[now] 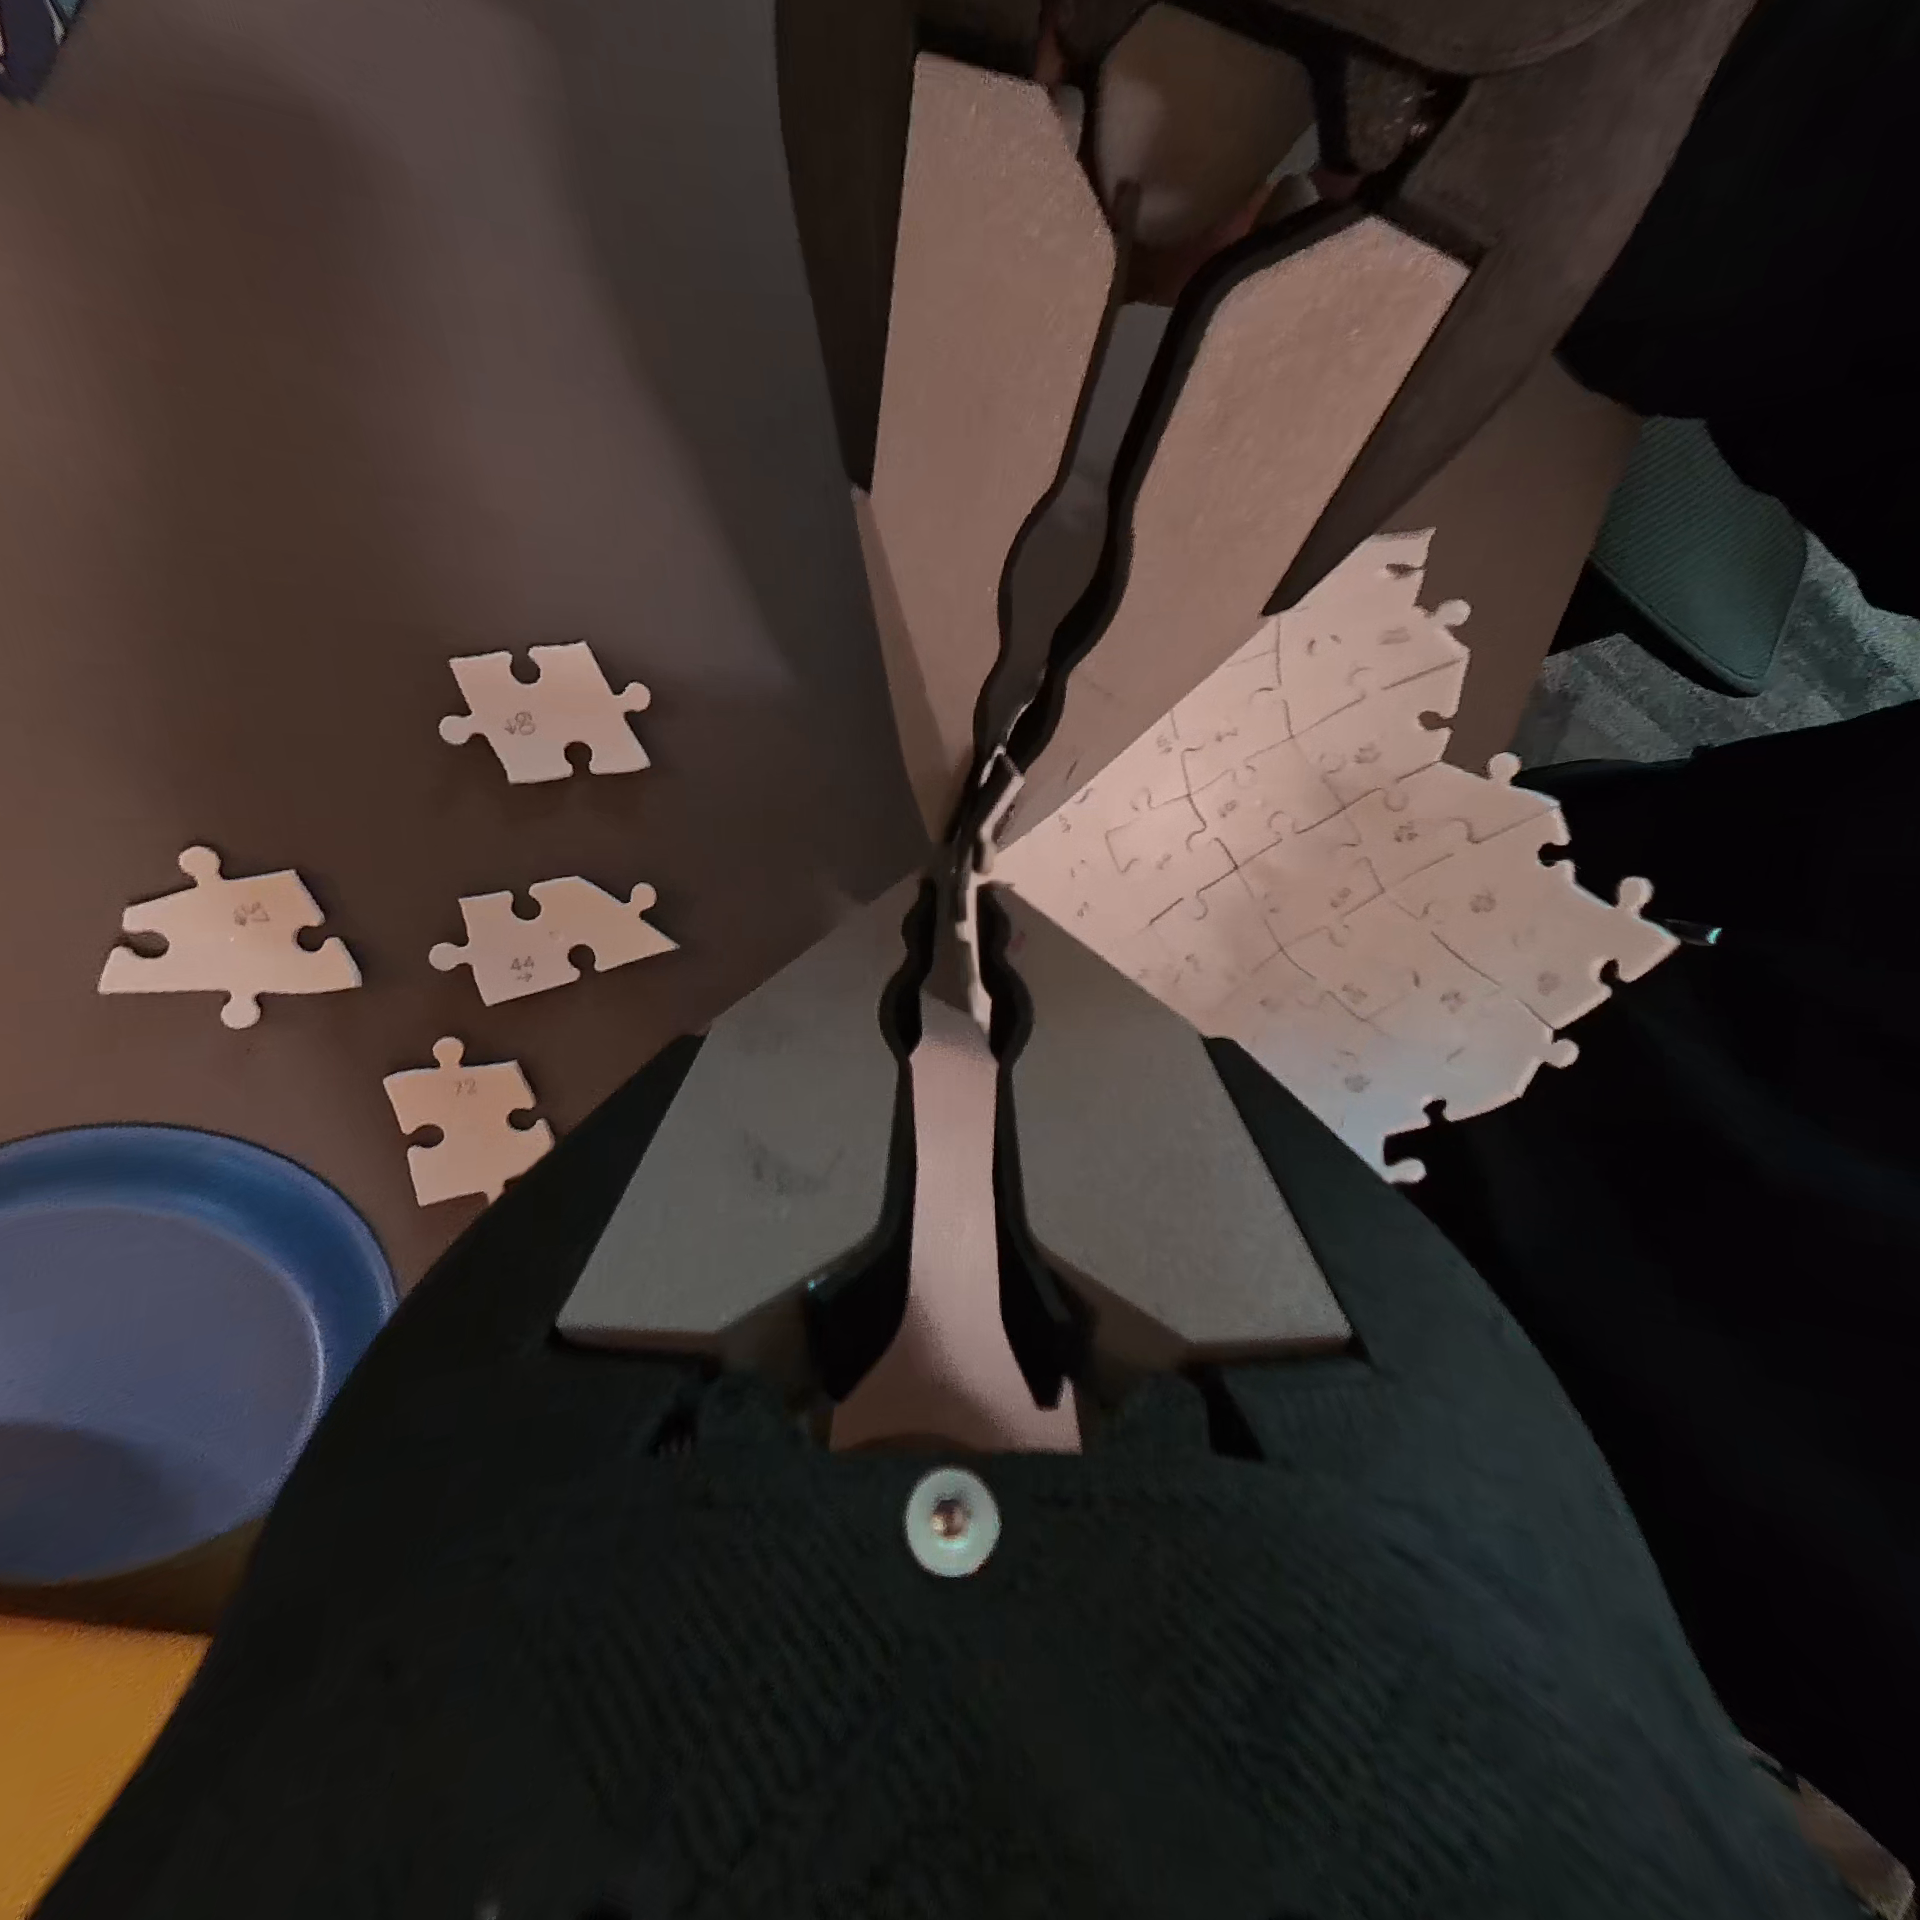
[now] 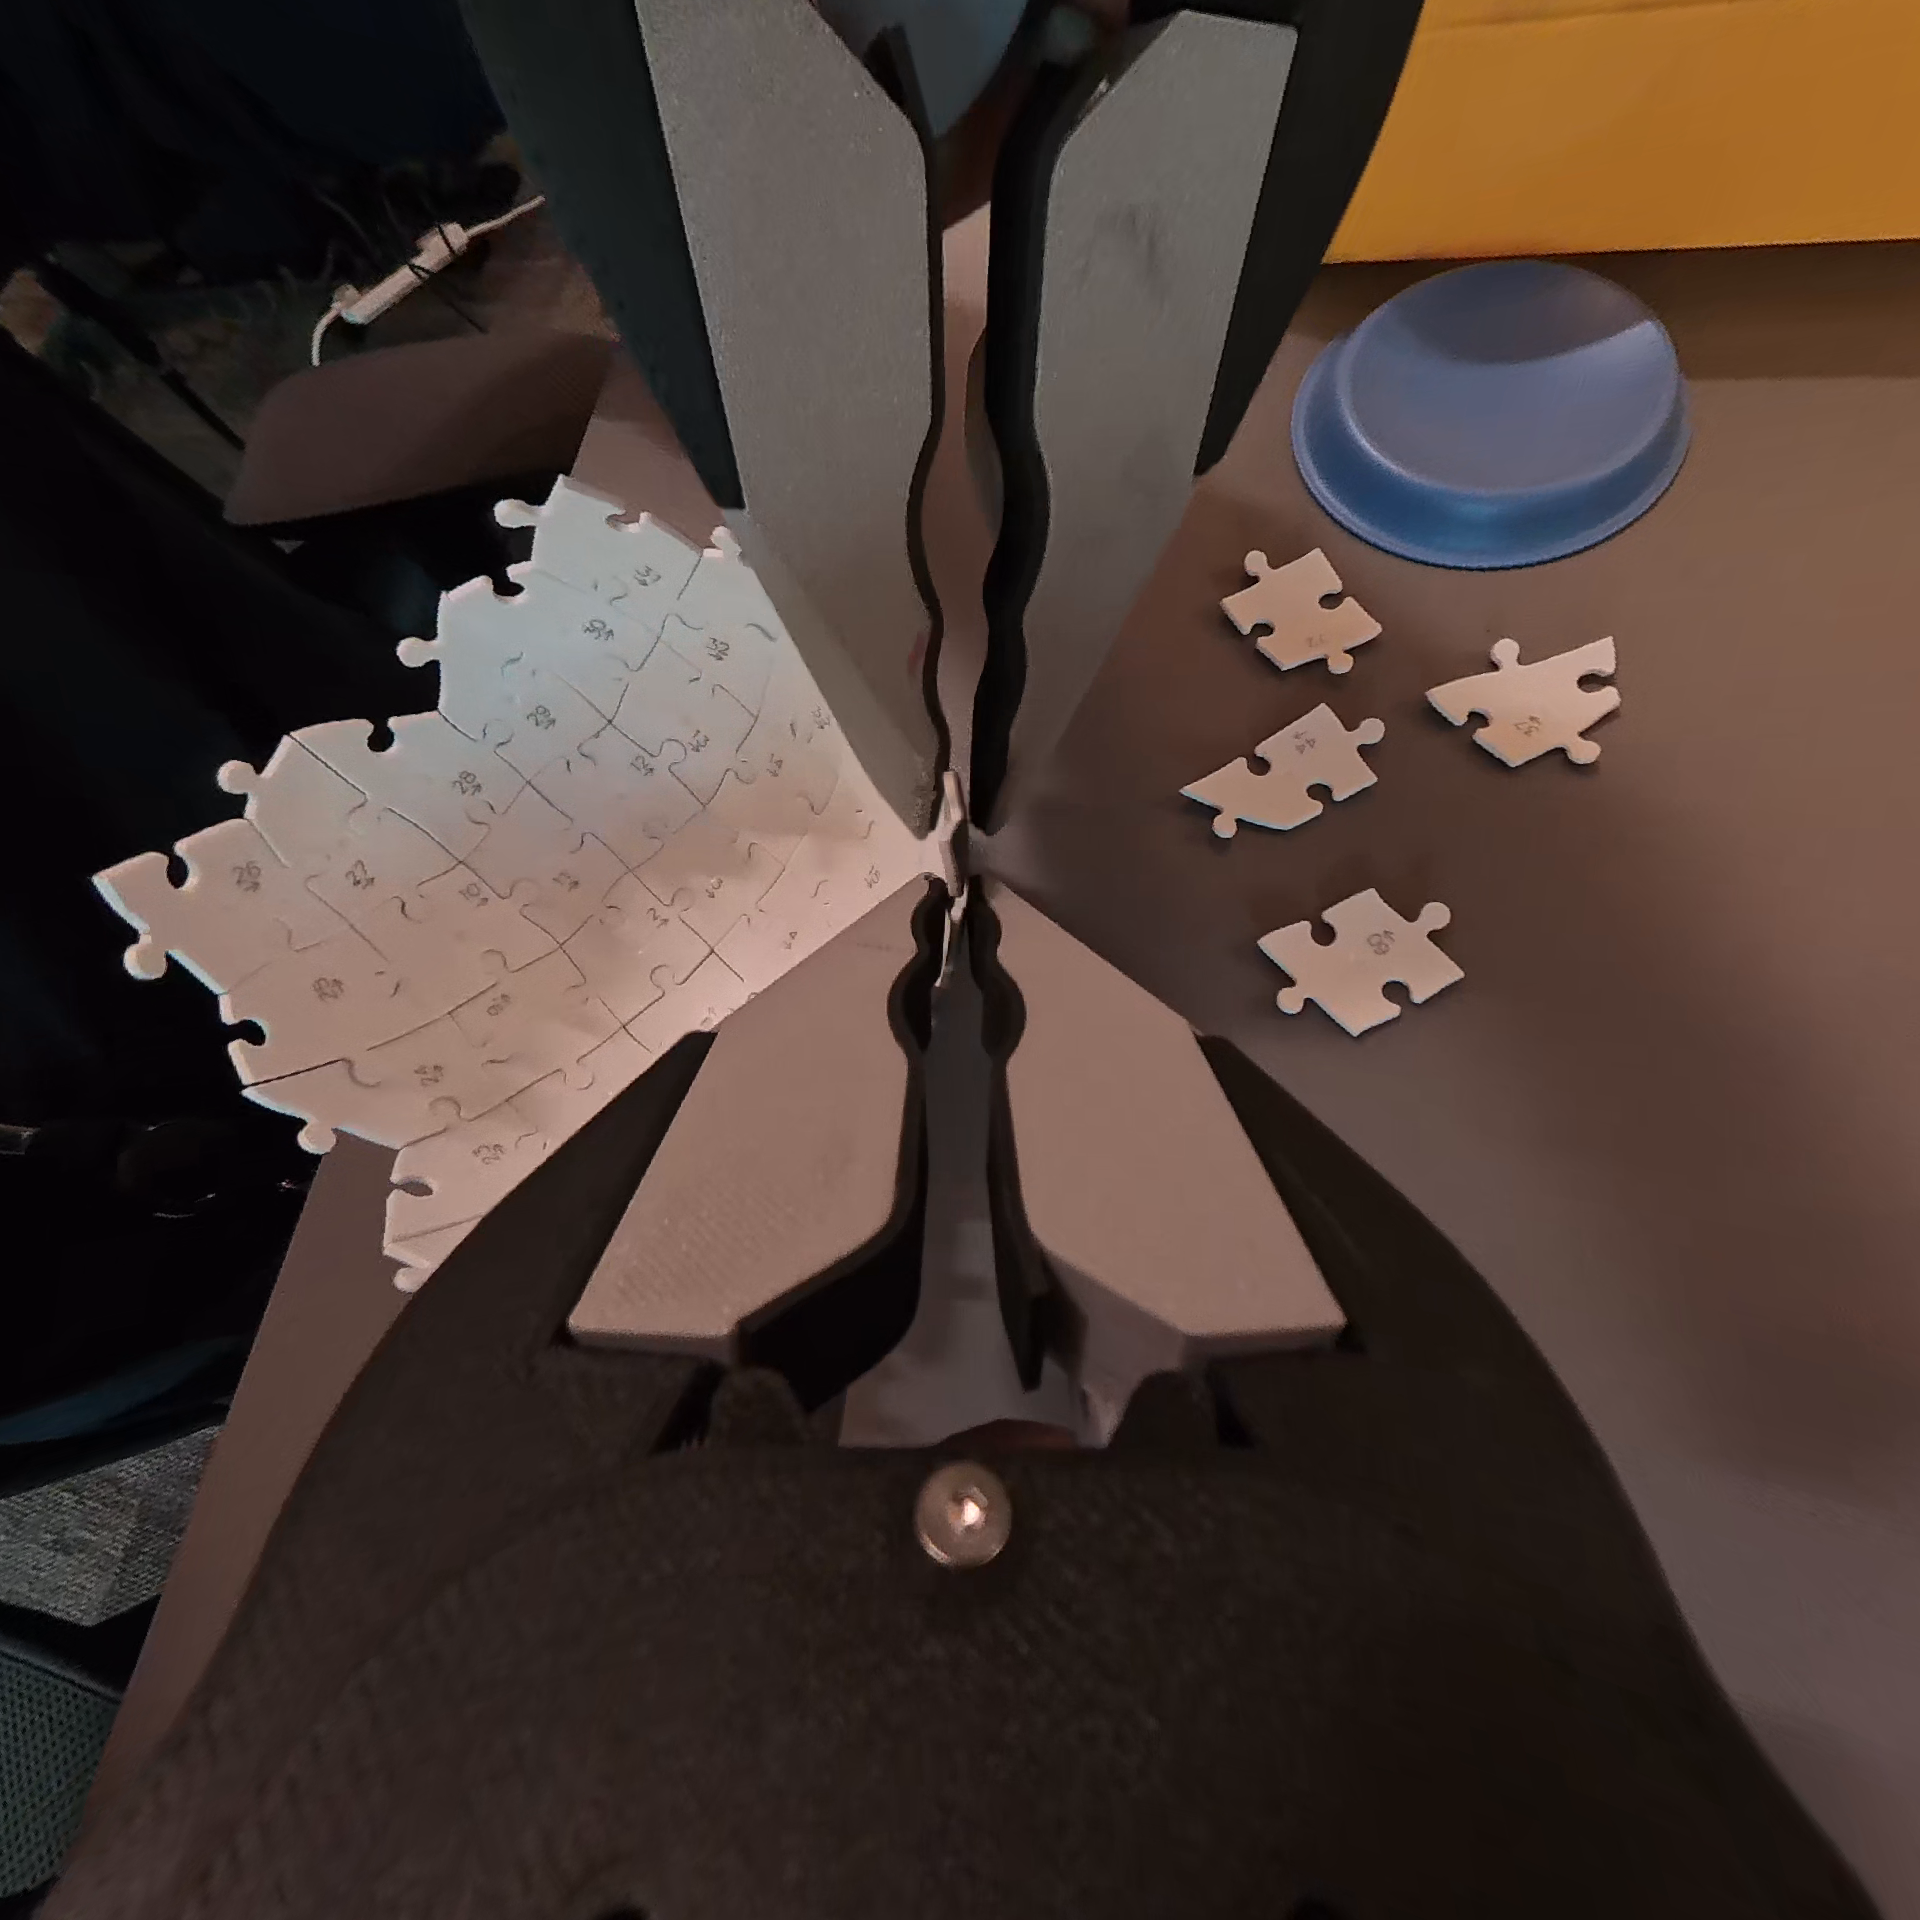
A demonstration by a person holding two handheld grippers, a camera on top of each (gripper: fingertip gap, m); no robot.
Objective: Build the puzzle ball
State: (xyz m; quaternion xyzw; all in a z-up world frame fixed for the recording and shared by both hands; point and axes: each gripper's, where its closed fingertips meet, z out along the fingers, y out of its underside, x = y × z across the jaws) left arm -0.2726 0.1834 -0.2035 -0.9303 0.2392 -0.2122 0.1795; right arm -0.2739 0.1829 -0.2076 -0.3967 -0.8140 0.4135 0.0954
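Note:
My left gripper (image 1: 961, 914) and right gripper (image 2: 951, 914) meet tip to tip above the brown table (image 1: 312, 416). Both are shut on the same edge of the assembled white puzzle section (image 1: 1340, 883), whose edge shows as a thin white strip between the jaws. The section fans out to the right in the left wrist view and to the left in the right wrist view (image 2: 499, 862). The right gripper (image 1: 992, 769) comes in from the top of the left wrist view. The left gripper (image 2: 961, 800) comes in from the top of the right wrist view. Several loose white pieces (image 1: 545, 712) lie flat on the table (image 2: 1361, 961).
A blue dish (image 1: 343, 1226) stands on the table beyond the loose pieces, also in the right wrist view (image 2: 1351, 457). A yellow surface (image 2: 1662, 125) lies behind it. The puzzle section reaches past the table edge, over dark clothing (image 1: 1714, 1247) and grey floor (image 2: 83, 1558).

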